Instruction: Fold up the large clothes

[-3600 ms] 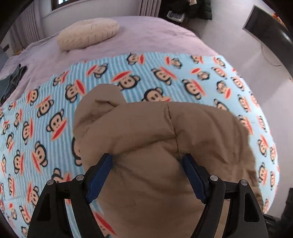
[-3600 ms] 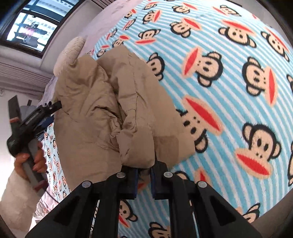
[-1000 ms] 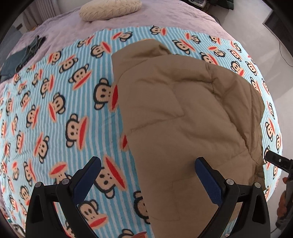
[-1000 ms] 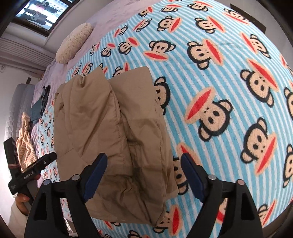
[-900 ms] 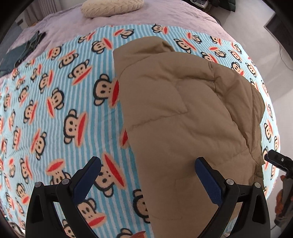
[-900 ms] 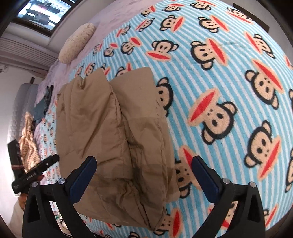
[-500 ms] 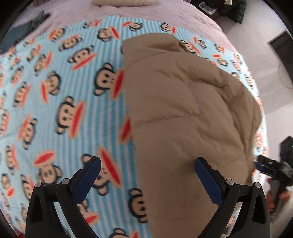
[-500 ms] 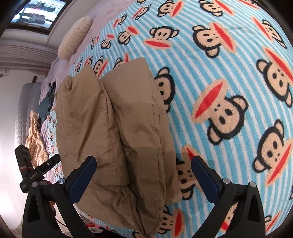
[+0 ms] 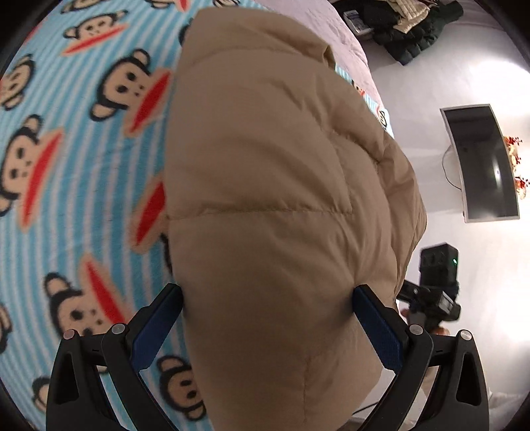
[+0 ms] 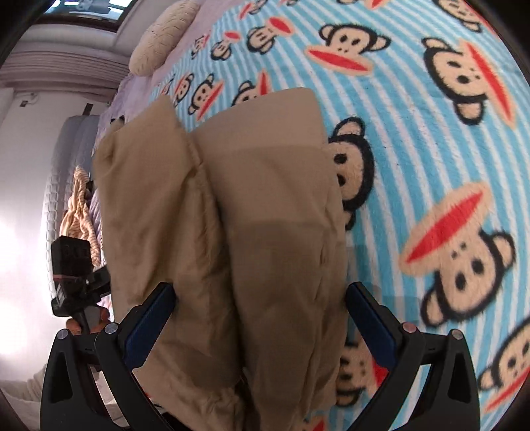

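Note:
A tan puffy jacket (image 9: pixel 265 165) lies folded into a thick bundle on the monkey-print blanket (image 9: pixel 66 132). My left gripper (image 9: pixel 267 291) is open wide and straddles the bundle's near end, one blue pad on each side. In the right wrist view the jacket (image 10: pixel 248 199) shows two folded halves side by side with a seam between. My right gripper (image 10: pixel 260 288) is also open wide, its pads flanking that end of the bundle. Whether any pad touches the fabric I cannot tell. The bundle's underside is hidden.
The blanket (image 10: pixel 430 132) spreads to the right of the jacket. A cream pillow (image 10: pixel 162 36) lies at the far end of the bed. Beyond the bed edge are a dark screen (image 9: pixel 480 162), a pile of dark clothes (image 9: pixel 407 30) and a striped beige garment (image 10: pixel 79 205).
Both grippers have dropped and come in close to the jacket, so it now fills the gap between each pair of jaws. The right jaws spread wider. The left view swung towards the floor.

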The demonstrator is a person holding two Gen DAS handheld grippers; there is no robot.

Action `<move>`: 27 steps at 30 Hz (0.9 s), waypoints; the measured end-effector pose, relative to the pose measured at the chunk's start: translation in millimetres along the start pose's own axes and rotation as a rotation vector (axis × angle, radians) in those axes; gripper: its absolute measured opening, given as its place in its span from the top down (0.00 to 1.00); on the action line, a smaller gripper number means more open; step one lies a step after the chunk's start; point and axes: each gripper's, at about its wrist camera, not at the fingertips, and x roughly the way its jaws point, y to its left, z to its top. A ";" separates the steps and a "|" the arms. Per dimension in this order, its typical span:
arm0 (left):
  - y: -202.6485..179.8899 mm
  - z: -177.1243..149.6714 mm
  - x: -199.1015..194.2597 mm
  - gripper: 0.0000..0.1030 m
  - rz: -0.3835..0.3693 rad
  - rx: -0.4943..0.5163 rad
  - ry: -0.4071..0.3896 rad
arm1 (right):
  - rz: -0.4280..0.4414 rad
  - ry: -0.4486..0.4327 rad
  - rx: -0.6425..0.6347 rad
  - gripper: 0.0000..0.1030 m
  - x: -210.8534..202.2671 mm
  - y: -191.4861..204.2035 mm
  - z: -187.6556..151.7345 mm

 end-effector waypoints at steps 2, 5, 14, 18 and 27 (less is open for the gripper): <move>1.9 3.8 8.2 0.01 -0.019 0.002 0.000 | 0.041 0.015 0.007 0.00 8.0 -5.0 7.2; 4.9 10.1 19.2 0.01 -0.042 -0.008 0.001 | 0.143 0.043 0.025 0.00 23.6 -9.6 16.9; 1.7 24.9 56.3 0.00 -0.126 -0.058 0.036 | 0.226 0.066 0.124 0.00 55.4 -19.5 30.5; -14.8 25.1 54.1 0.04 -0.127 -0.028 0.024 | 0.281 0.083 0.163 0.09 55.4 -20.3 28.6; -41.5 28.5 9.0 0.15 -0.167 0.068 -0.026 | 0.337 0.019 0.098 0.52 37.1 28.2 19.4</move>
